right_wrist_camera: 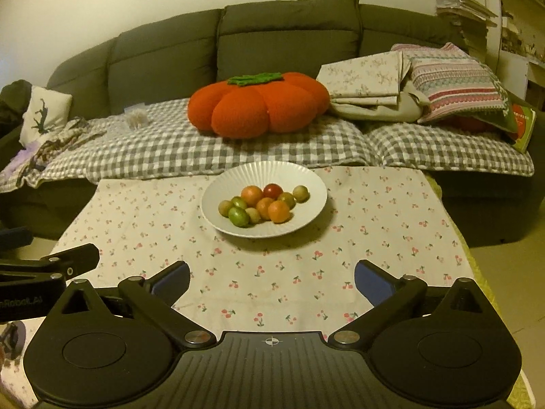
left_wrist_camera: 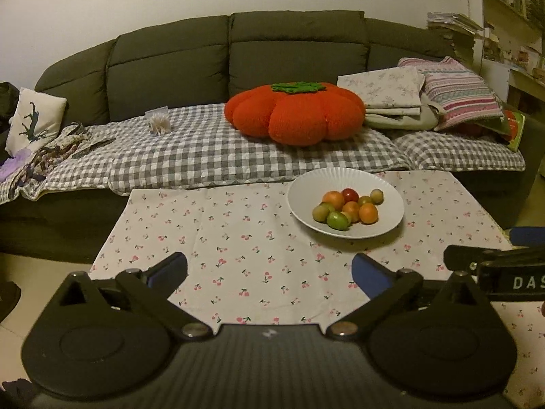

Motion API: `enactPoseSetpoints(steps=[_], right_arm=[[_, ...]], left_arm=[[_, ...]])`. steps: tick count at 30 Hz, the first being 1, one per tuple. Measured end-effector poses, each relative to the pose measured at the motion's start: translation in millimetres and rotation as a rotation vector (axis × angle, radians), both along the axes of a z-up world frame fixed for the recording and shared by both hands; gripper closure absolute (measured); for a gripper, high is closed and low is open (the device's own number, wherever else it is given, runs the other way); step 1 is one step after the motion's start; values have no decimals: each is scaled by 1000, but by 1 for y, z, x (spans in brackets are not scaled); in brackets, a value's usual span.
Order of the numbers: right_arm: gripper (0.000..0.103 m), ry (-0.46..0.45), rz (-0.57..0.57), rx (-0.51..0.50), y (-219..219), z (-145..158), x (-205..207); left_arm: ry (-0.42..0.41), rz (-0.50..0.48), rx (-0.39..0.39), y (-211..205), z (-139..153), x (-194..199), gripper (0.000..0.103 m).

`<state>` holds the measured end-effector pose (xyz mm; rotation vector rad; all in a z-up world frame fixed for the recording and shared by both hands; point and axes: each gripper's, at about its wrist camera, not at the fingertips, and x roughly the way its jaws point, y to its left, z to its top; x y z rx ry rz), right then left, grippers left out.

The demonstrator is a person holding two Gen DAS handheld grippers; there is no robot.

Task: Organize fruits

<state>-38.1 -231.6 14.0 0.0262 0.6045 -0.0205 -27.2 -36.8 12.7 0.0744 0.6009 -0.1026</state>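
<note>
1. Left wrist view: the left gripper (left_wrist_camera: 269,267) hangs low over the near part of the cherry-print cloth (left_wrist_camera: 238,238), its blue-padded jaws spread wide with nothing between them.
2. The white ribbed plate (left_wrist_camera: 391,201) sits on the cloth beyond the gripper and off to its right, well apart from the fingers.
3. The fruits (left_wrist_camera: 349,208) lie heaped together on the plate: orange, green and one dark red, all small and round.
4. Behind the plate, a pumpkin-shaped orange cushion (left_wrist_camera: 294,114) rests on the checked blanket of the grey sofa (left_wrist_camera: 170,58).
5. Right wrist view: the right gripper (right_wrist_camera: 271,277) also hovers over the near cloth (right_wrist_camera: 374,225), jaws parted wide and empty.
6. Here the plate (right_wrist_camera: 306,177) lies beyond the gripper, slightly left of centre, not touched; the fruits (right_wrist_camera: 264,204) sit clustered on it.
7. The orange cushion (right_wrist_camera: 259,105) sits on the sofa behind the plate; folded linens (right_wrist_camera: 368,78) lie just right of the cushion.
</note>
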Motion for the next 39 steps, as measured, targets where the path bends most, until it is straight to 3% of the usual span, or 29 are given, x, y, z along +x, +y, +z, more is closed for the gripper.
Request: enactPoseSetpoints(steps=[39], right_arm=[[0, 2, -2, -10, 9, -10, 7]], left_arm=[[40, 3, -20, 1, -11, 11, 1]])
